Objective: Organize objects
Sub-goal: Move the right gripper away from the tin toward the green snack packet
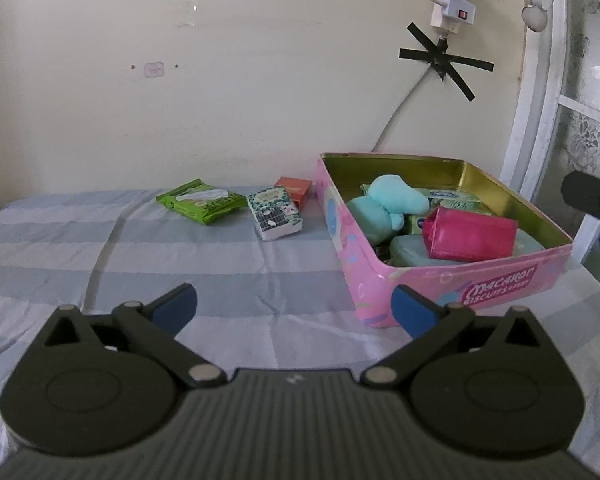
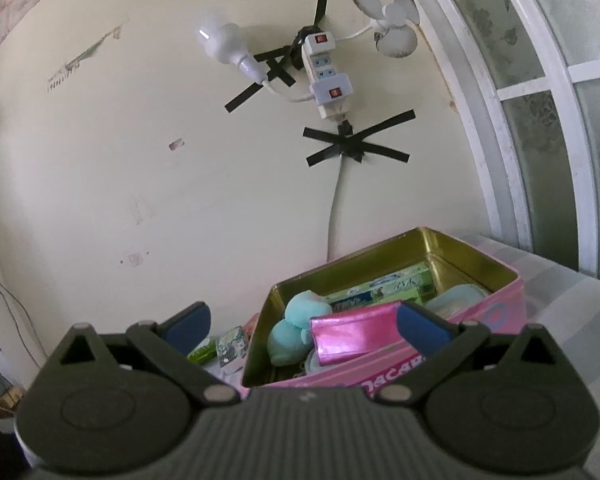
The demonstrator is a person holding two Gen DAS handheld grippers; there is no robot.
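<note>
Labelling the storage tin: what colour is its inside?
Gold inside the tin, pink outside; the left wrist view shows it best.

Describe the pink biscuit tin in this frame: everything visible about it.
The pink biscuit tin is a rectangular metal box, lid off, standing upright on the striped blue-grey cloth near the wall. Its outside is pink with pastel shapes and a label reading "Macaron Biscuits"; the inside is shiny gold. It holds a teal plush toy, a shiny magenta pouch, a green-and-white packet and pale teal items beneath. No gripper touches it; three small packets lie on the cloth to its left.
</note>
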